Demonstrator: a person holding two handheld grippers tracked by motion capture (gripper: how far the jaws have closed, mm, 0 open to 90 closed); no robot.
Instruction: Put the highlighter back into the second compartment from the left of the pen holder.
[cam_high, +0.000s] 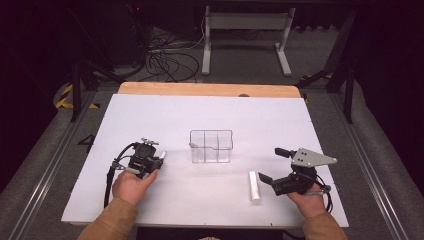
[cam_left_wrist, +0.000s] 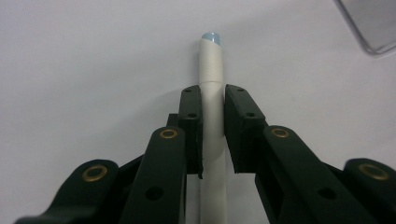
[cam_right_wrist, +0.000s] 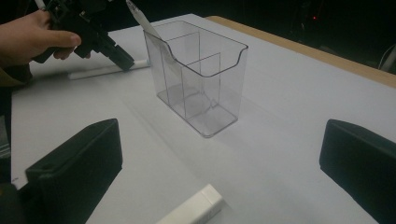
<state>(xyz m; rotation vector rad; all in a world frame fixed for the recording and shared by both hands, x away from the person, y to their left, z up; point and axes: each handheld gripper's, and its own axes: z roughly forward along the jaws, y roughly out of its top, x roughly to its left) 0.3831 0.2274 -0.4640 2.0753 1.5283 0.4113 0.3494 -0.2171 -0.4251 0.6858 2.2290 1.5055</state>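
A white pen (cam_left_wrist: 211, 65) lies flat on the white table, and my left gripper (cam_left_wrist: 212, 100) is shut on it, both pads pressing its barrel. In the high view the left gripper (cam_high: 159, 157) sits left of a clear divided box (cam_high: 211, 146). The right gripper view shows that box (cam_right_wrist: 201, 74) upright, with another white pen (cam_right_wrist: 140, 18) leaning in its far compartment. My right gripper (cam_high: 272, 165) stands open at the right, nothing between its jaws. A white rectangular stick (cam_high: 255, 185) lies just left of it, close in front of the jaws (cam_right_wrist: 194, 210).
A white sheet (cam_high: 150, 115) covers the table, with a wooden edge (cam_high: 210, 89) at the far side. Beyond the table are floor cables (cam_high: 170, 62) and a white desk frame (cam_high: 245, 35).
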